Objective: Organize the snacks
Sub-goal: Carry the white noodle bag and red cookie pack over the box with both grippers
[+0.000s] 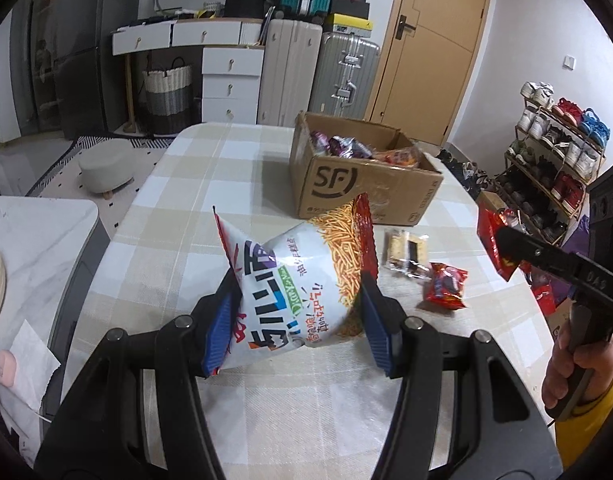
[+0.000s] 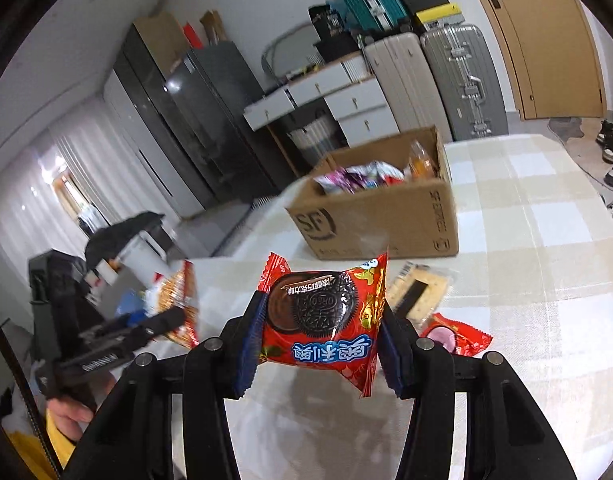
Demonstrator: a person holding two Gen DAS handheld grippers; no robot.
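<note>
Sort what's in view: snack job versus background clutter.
Job: noodle-snack bag in left gripper; Oreo pack in right gripper; cracker pack; small red packet; cardboard box.
Clutter: suitcases, shoe rack, stool.

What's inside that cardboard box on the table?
The cardboard box holds snack packets: purple and pink ones and an orange one against the far wall. Whatever lies beneath them is hidden by the packets and box walls.

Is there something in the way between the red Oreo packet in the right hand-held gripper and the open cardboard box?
Nothing visible blocks it. The red Oreo packet is held above the checked tablecloth; the brown cardboard box stands open beyond. The clear cracker pack and small red packet lie low, to the right.
</note>
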